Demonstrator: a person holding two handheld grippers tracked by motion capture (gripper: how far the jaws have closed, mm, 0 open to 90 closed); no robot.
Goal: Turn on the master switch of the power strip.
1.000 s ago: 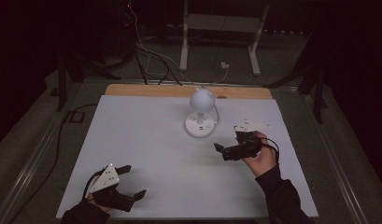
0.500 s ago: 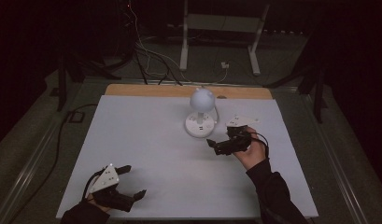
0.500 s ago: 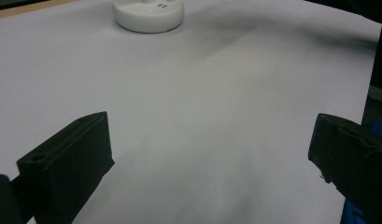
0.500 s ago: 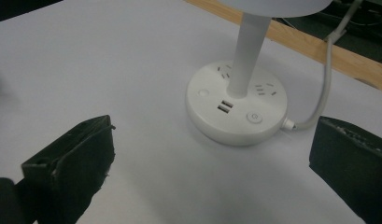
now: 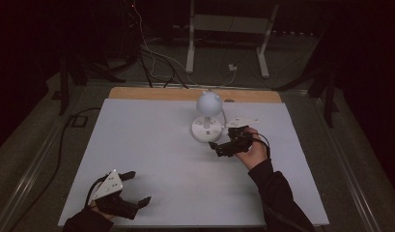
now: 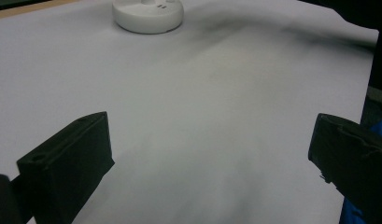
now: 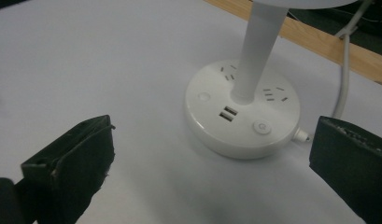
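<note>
High view: one white lamp [image 5: 207, 118] stands at the far middle of a white table [image 5: 151, 145], just beside the right gripper [image 5: 223, 147]. The lamp has a round head, a straight stem and a round base [image 7: 243, 109]. On the base sit two sockets, two USB ports and two round buttons; one white cord [image 7: 343, 70] leaves it. Both grippers, right and left [image 5: 134, 187], are spread wide, holding nothing.

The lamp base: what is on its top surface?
On the lamp base stand the white stem, socket slots, two USB ports and two round buttons. The stem hides part of the top behind it.
</note>
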